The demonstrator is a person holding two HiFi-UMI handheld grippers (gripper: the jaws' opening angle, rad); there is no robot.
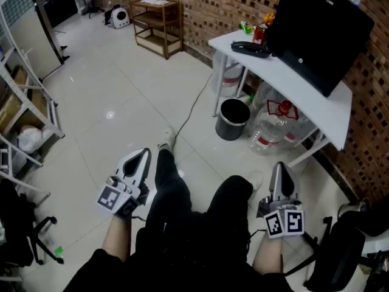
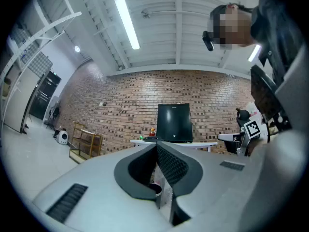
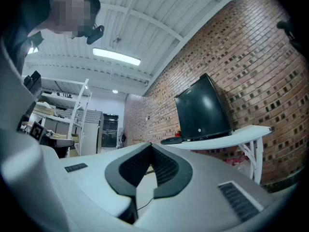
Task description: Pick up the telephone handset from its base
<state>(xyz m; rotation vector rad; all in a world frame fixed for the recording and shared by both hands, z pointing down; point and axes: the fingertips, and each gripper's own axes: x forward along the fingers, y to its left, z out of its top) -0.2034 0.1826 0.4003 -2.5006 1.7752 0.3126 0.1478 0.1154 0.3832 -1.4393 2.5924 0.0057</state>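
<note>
I hold the left gripper (image 1: 143, 157) and right gripper (image 1: 280, 170) low, side by side, pointing forward. Both sets of jaws are closed, empty.

Wears black trousers (image 1: 182, 218) and white shoes (image 1: 166, 137). Shows pale grey shells on left tool (image 1: 141, 160) and right tool (image 1: 281, 170), dark dimpled pads (image 2: 171, 166), black-and-white marker cubes (image 1: 111, 197) at the rear.

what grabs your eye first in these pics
The big black monitor stands on the white table against the brick wall, upper right, with the dark telephone beside it at the table's left end. Nearer, the left gripper and right gripper are shut and empty over the person's legs, well short of the table.
</note>
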